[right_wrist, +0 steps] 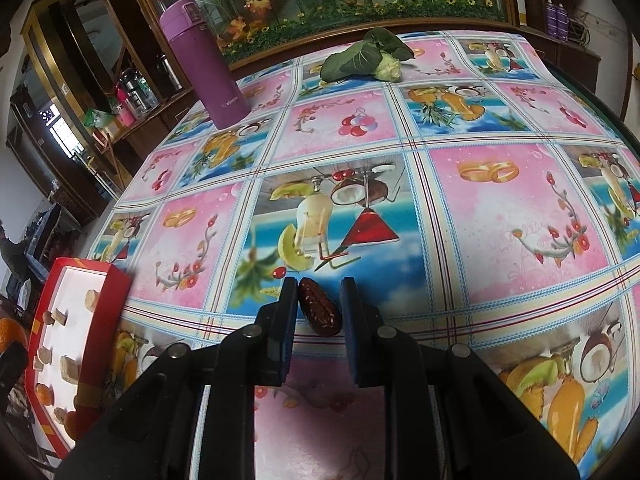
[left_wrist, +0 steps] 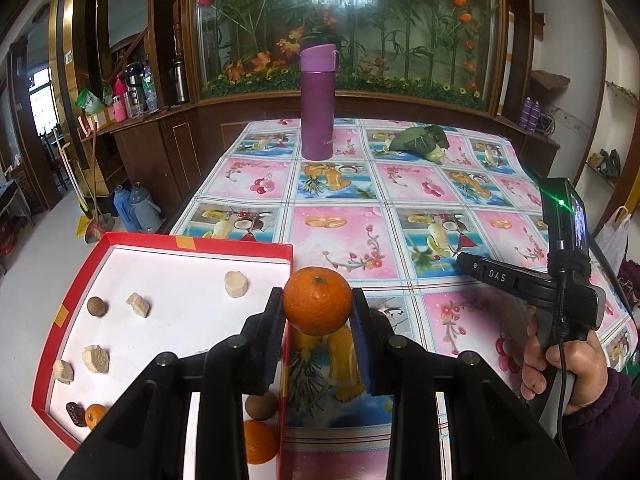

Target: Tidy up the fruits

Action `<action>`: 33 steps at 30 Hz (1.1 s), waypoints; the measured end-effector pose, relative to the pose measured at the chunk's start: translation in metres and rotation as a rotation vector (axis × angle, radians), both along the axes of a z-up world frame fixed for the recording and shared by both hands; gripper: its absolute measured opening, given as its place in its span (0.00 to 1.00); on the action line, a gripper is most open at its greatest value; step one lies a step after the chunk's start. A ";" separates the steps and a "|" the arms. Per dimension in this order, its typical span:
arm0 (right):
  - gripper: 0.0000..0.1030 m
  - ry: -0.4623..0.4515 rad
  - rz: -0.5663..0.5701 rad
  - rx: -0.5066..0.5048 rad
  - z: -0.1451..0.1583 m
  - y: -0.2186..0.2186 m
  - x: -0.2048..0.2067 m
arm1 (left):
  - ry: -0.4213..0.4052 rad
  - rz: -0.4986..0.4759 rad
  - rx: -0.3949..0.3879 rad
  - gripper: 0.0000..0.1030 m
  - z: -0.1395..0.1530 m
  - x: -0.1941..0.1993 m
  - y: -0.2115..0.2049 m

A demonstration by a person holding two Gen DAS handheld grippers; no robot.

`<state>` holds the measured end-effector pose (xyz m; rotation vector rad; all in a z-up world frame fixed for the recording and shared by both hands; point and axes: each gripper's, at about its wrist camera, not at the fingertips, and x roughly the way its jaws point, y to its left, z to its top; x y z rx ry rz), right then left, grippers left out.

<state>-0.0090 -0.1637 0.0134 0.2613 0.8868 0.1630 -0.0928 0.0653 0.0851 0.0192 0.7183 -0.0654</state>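
Note:
My left gripper (left_wrist: 318, 314) is shut on an orange (left_wrist: 317, 300), held in the air just over the right wall of a red box (left_wrist: 200, 242). The box's white floor holds banana pieces (left_wrist: 236, 284), a brown longan (left_wrist: 97, 306), a small orange (left_wrist: 95, 415) and a dark date (left_wrist: 75, 413). Another longan (left_wrist: 262, 405) and an orange (left_wrist: 260, 440) lie under my fingers. My right gripper (right_wrist: 319, 300) is open around a dark red date (right_wrist: 320, 312) that lies on the tablecloth; the left pad touches it, while the right pad stands apart.
A purple flask (left_wrist: 318, 104) stands at the table's far side, with a leafy vegetable (left_wrist: 420, 140) to its right. The red box (right_wrist: 116, 284) sits at the table's left edge. A hand (left_wrist: 560, 364) holds the right gripper's handle. The fruit-print tablecloth (right_wrist: 500, 220) covers the table.

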 end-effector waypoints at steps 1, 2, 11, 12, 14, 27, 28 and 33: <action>0.23 0.002 -0.002 0.003 -0.001 -0.001 0.001 | 0.003 0.000 0.001 0.30 0.000 0.000 -0.001; 0.23 0.006 -0.004 0.007 -0.001 -0.002 0.001 | 0.005 0.001 0.004 0.30 -0.001 0.000 -0.001; 0.23 -0.006 0.015 0.022 0.005 -0.001 -0.001 | 0.023 -0.004 0.030 0.30 0.000 -0.006 -0.013; 0.23 -0.011 0.015 0.025 0.007 -0.001 -0.001 | 0.023 -0.004 0.035 0.30 0.001 -0.007 -0.015; 0.23 -0.020 0.017 0.033 0.010 -0.002 -0.003 | 0.021 -0.003 0.045 0.30 0.003 -0.010 -0.017; 0.23 -0.032 0.007 0.072 0.016 -0.009 -0.007 | 0.038 0.021 0.059 0.30 0.002 -0.017 -0.020; 0.23 -0.028 0.005 0.069 0.015 -0.009 -0.006 | 0.038 0.023 0.058 0.30 0.001 -0.015 -0.018; 0.23 -0.010 0.000 0.049 0.010 -0.008 -0.003 | 0.040 0.023 0.041 0.30 0.001 -0.010 -0.013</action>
